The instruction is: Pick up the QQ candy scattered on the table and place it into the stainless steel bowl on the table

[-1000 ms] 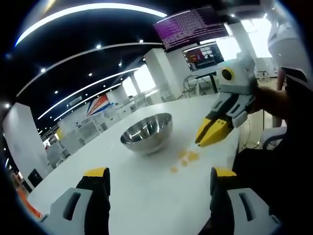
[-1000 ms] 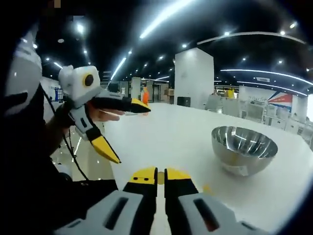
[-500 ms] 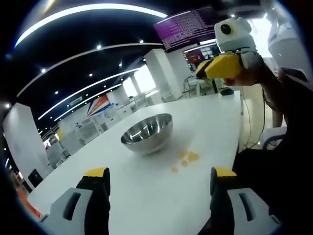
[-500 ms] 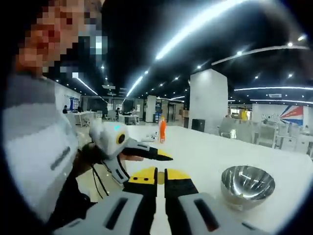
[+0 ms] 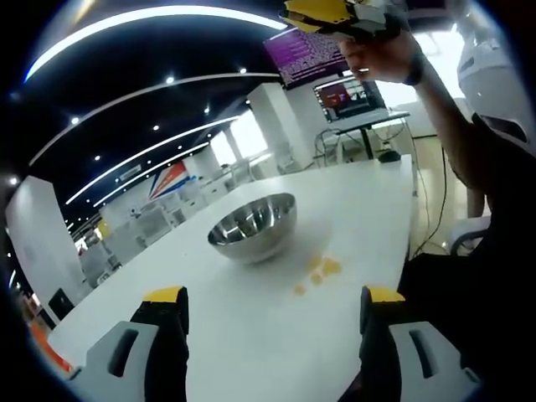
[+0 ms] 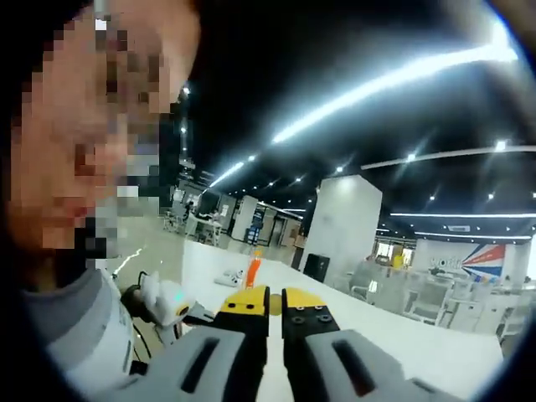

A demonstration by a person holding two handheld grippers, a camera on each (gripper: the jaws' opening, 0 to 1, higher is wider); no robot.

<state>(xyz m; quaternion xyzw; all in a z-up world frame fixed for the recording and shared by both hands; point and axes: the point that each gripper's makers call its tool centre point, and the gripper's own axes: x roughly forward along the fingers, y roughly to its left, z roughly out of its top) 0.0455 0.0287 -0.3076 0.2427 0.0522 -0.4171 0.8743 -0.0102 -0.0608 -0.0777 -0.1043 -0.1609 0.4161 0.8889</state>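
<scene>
White table point(image 5: 251, 318) bears bowl point(image 5: 251, 226), candies point(image 5: 318, 272).

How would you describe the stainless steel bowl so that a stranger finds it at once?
Look at the large white table in the left gripper view. Near its middle stands the stainless steel bowl, upright and round. It is the one shiny, mirror-like thing there; the small orange candies lie beside it.

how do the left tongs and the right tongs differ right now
The left tongs are spread wide open and held low over the white table, facing the steel bowl. The right tongs are closed tip to tip, with a bit of yellow between them, and raised high above the table. Both have yellow tips on grey bodies.
</scene>
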